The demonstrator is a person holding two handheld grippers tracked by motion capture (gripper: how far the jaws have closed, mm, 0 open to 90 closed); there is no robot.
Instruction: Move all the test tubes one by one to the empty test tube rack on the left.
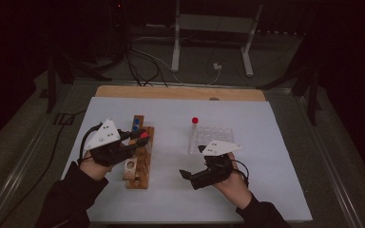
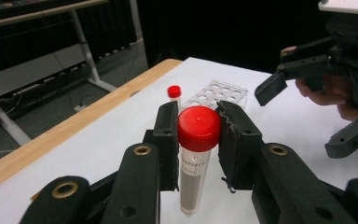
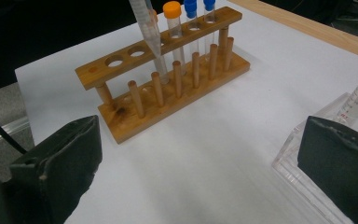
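Note:
My left gripper (image 2: pixel 198 122) is shut on a red-capped tube (image 2: pixel 197 154), its pads pressing the cap from both sides. In the high view this left gripper (image 1: pixel 141 137) holds the tube (image 1: pixel 144 135) above the wooden rack (image 1: pixel 141 175). The right gripper view shows the tube's clear body (image 3: pixel 148 32) hanging tilted over the wooden rack (image 3: pixel 135 119), with its tip at the top rail. My right gripper (image 1: pixel 194 161) stands wide open with nothing between its jaws, just in front of a clear plastic rack (image 1: pixel 214 134). A second red-capped tube (image 1: pixel 195 121) stands upright in that rack's far left corner.
The wooden rack also holds an orange-capped tube (image 3: pixel 172 18) and two blue-capped tubes (image 3: pixel 191 9). The white mat (image 1: pixel 261 180) lies on a wooden table whose far edge (image 1: pixel 180 91) shows. Cables and desk legs lie on the floor beyond.

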